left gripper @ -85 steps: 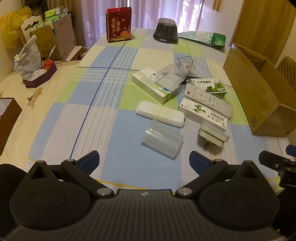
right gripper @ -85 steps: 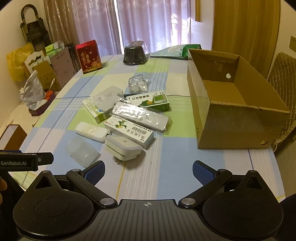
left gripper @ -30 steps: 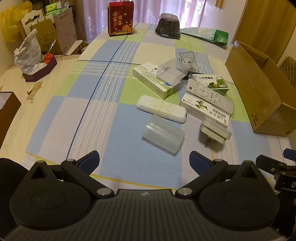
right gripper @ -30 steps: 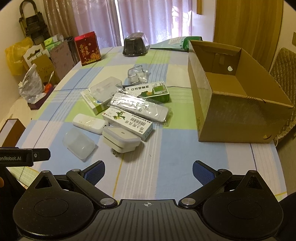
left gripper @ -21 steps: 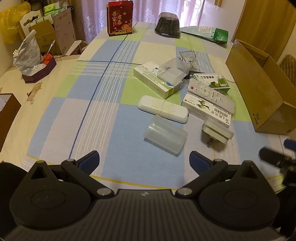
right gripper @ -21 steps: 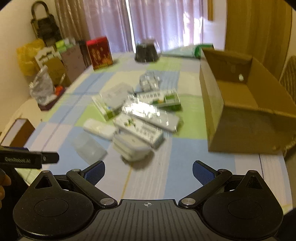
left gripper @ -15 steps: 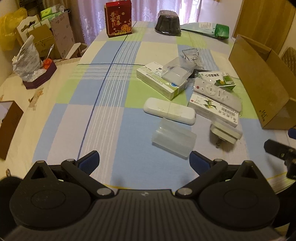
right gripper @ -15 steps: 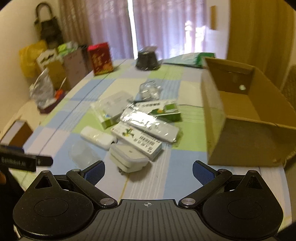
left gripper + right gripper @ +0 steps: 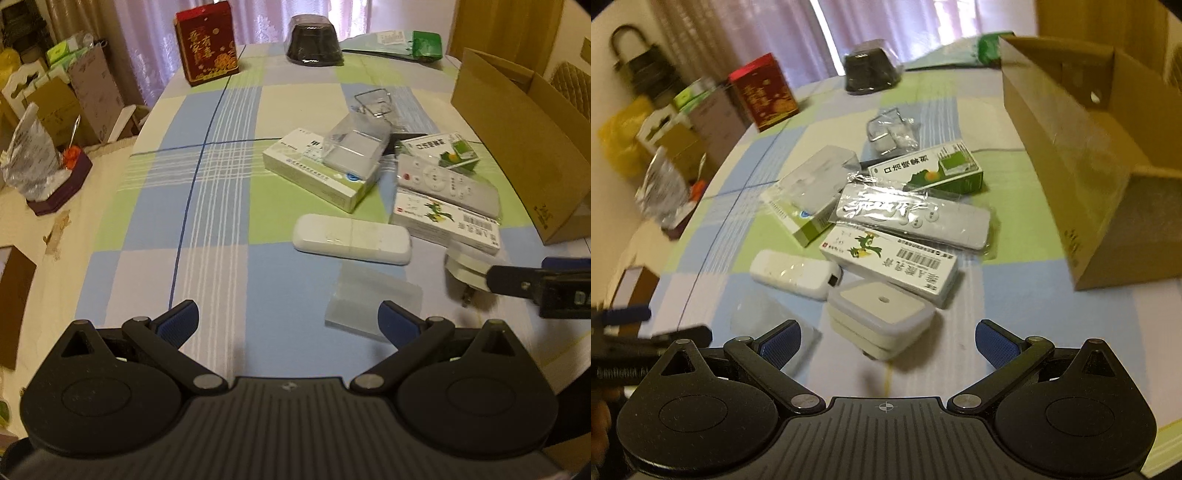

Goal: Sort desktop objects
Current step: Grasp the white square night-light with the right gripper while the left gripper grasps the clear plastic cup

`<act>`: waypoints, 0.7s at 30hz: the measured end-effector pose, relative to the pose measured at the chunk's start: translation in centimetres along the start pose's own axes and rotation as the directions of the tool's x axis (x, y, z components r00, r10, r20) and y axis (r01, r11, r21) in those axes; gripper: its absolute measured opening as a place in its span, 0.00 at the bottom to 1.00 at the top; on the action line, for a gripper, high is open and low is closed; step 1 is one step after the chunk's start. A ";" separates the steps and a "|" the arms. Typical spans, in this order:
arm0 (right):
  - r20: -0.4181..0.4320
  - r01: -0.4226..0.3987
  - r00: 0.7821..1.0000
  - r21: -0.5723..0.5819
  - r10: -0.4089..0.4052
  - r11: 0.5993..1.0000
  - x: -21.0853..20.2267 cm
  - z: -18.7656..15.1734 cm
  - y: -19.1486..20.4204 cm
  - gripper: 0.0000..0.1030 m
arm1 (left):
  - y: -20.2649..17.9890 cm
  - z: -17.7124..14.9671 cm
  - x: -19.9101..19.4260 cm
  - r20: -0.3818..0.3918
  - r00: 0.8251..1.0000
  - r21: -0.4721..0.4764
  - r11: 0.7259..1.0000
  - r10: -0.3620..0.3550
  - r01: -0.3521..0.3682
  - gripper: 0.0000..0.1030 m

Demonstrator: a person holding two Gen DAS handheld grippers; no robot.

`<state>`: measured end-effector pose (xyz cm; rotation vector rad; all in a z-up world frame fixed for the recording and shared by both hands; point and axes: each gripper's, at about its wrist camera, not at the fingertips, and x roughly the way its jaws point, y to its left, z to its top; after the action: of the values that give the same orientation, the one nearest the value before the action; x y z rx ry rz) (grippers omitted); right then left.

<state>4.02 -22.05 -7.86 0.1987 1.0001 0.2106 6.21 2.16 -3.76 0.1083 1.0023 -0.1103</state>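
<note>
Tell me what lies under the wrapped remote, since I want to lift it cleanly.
The wrapped remote rests across two medicine boxes: the green-ended box behind and the barcode box in front. Whether its middle touches the tablecloth is hidden beneath it.

- Left black gripper with blue pads (image 9: 288,317): jaws spread wide, low centre of frame.
- Right black gripper with blue pads (image 9: 888,338): jaws wide apart, bottom centre.

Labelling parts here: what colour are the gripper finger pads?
Blue pads on black arms, clearest in the right wrist view.
</note>
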 end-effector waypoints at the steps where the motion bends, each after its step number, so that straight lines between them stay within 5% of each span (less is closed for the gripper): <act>1: -0.001 0.010 1.000 0.011 -0.010 1.000 0.7 0.1 0.2 1.00 | 0.2 0.1 0.2 -0.003 1.000 -0.009 1.000 -0.002 0.002 0.98; 10: -0.055 0.063 0.997 0.122 -0.057 0.990 3.9 1.0 -0.5 0.99 | 0.9 0.1 1.8 0.003 0.999 -0.022 0.999 -0.049 0.049 0.98; 12: -0.077 0.056 0.996 0.116 -0.047 0.992 4.1 1.0 -0.9 0.75 | 0.7 0.0 2.1 0.002 0.998 -0.004 0.998 -0.060 0.060 0.98; 21: -0.088 0.057 0.994 -0.104 -0.066 0.993 1.6 0.2 -2.7 0.74 | -1.3 -0.2 3.2 0.015 0.990 0.083 0.987 -0.141 0.140 0.98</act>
<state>5.22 -24.23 -9.74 0.0660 1.0816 0.2147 7.57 0.79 -6.58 0.1110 0.9844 -0.2811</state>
